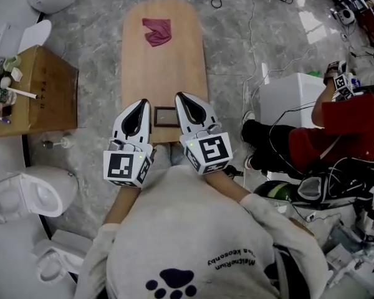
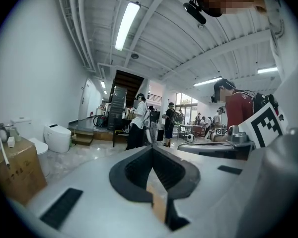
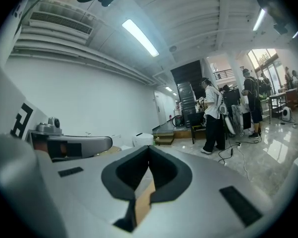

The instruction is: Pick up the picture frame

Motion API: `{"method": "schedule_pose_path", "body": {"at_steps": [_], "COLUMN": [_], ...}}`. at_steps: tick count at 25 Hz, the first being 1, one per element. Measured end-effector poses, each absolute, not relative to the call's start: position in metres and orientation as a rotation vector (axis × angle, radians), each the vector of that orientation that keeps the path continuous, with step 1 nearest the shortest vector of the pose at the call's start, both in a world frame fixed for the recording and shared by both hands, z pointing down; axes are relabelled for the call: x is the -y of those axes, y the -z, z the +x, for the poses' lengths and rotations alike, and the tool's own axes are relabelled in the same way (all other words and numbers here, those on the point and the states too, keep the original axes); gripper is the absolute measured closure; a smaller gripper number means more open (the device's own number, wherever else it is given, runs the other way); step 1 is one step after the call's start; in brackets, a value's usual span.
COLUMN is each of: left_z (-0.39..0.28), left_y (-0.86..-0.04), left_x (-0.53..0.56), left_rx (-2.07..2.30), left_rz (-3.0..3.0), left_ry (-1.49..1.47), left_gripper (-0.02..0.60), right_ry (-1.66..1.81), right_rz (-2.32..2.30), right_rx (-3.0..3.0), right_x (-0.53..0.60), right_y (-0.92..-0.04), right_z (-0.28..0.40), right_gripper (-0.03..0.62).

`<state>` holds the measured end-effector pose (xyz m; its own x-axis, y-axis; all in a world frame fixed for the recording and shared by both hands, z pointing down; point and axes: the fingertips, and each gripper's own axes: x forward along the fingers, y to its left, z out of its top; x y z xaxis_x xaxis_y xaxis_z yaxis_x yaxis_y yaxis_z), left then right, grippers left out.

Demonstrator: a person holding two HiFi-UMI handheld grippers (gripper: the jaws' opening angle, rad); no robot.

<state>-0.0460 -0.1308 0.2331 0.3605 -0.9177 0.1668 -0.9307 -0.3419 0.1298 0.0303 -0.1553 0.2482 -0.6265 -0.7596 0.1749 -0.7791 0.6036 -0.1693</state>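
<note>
A small dark picture frame [image 1: 165,116] lies flat on the near end of a long wooden table [image 1: 164,67]. My left gripper [image 1: 143,103] hangs just left of the frame, and my right gripper [image 1: 180,96] just right of it, so the frame sits between the two. Both point away from me, and neither holds anything. In the left gripper view the jaws [image 2: 151,148] meet at the tips, and the right gripper view shows the same [image 3: 149,148]. Only a sliver of wood shows between the pads; the frame is hidden in both gripper views.
A maroon cloth [image 1: 157,30] lies at the table's far end. A cardboard box [image 1: 40,98] with small items stands at the left, with toilets [image 1: 31,195] near it. A person in red [image 1: 346,129] sits at the right beside a white box [image 1: 285,98], with cables on the floor.
</note>
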Motion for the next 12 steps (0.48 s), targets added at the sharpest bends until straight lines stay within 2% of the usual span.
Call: {"method": "schedule_pose_path", "body": {"at_steps": [12], "left_z": [-0.053], "left_y": [-0.258], "left_x": [0.153], "left_rx": [1.554], "left_rz": [2.427], "left_ry": [-0.155], "left_gripper": [0.574], "right_ry": [-0.382], "right_rz": [1.363], "right_rx": [2.636], "right_x": [0.167], "right_y": [-0.271], "right_z": [0.023], "right_gripper": [0.586]}}
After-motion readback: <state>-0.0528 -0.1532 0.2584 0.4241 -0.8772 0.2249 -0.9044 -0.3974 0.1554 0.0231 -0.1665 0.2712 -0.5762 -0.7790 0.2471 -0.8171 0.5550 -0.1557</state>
